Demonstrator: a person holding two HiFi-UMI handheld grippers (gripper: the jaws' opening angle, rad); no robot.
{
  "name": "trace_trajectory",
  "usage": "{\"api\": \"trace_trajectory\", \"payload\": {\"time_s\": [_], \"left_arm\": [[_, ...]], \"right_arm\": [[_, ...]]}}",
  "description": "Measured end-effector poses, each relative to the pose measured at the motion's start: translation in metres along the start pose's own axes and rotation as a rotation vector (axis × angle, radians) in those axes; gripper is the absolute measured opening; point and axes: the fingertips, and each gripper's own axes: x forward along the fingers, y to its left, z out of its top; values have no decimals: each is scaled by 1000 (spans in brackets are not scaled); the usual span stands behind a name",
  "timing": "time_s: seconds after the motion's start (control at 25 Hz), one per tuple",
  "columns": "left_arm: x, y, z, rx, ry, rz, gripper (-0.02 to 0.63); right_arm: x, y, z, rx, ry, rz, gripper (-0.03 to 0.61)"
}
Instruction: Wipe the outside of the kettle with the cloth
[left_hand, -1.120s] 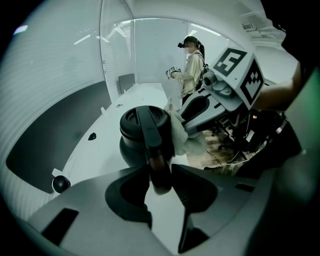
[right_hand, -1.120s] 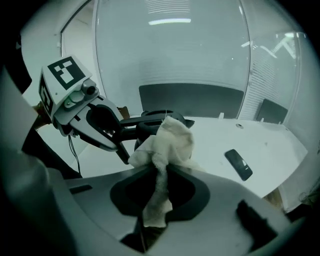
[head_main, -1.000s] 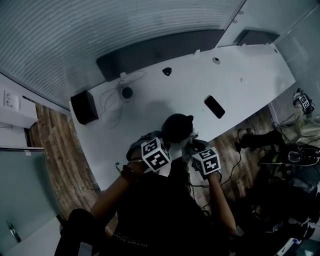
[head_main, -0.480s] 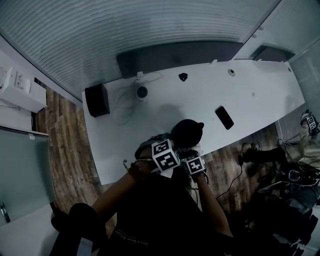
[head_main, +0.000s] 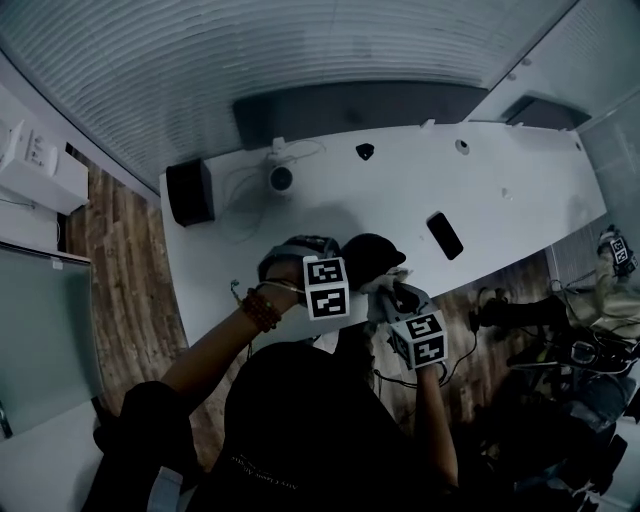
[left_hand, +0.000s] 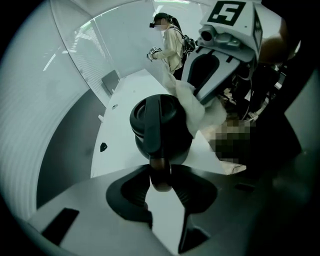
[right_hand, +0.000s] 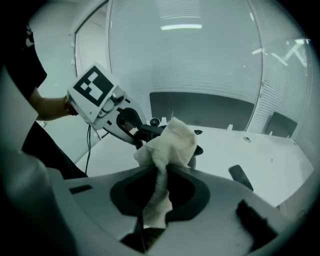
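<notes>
A black kettle (head_main: 370, 258) stands near the front edge of the white table (head_main: 500, 160). My left gripper (head_main: 338, 268) is shut on the kettle's handle (left_hand: 159, 172); the left gripper view looks down on the kettle's lid (left_hand: 161, 122). My right gripper (head_main: 385, 288) is shut on a white cloth (right_hand: 167, 142), whose bunched end lies against the kettle's right side (left_hand: 192, 102). In the right gripper view the cloth hides most of the kettle; only a dark edge (right_hand: 199, 149) shows. The left gripper's body (right_hand: 102, 102) is to the left of the cloth in that view.
On the table lie a black phone (head_main: 441, 235), a small black object (head_main: 364, 151) and a round white device with a cable (head_main: 281, 178). A black box (head_main: 190, 192) sits at the left end. A dark panel (head_main: 360, 105) runs along the back. A person (left_hand: 172, 42) stands beyond the table's far end.
My right gripper has moved right and away from the left one, with the cloth still in it. The left gripper has rolled while keeping its grip on the handle.
</notes>
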Motion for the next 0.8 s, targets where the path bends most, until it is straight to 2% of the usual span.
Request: {"api": "trace_trajectory", "payload": {"time_s": [0.16,0.36,0.48,0.64,0.8], "left_arm": [[-1,-5,4,-4,-51,-42,137],[0,-6,6,16,-39,-44,137],[0,-6,5,18,-43,-47,137],[1,-6,5,13,-41,-50,137],[2,-5,5,10,-42,-53,137]], "right_arm": [[12,4,-18,82,44,42,52],[21,11,-31,136,54,92,52],[22,12,-33,135,86,108,52],[25,16,-41,148,168,142,52],[49,27,-70,174,278,162,52]]}}
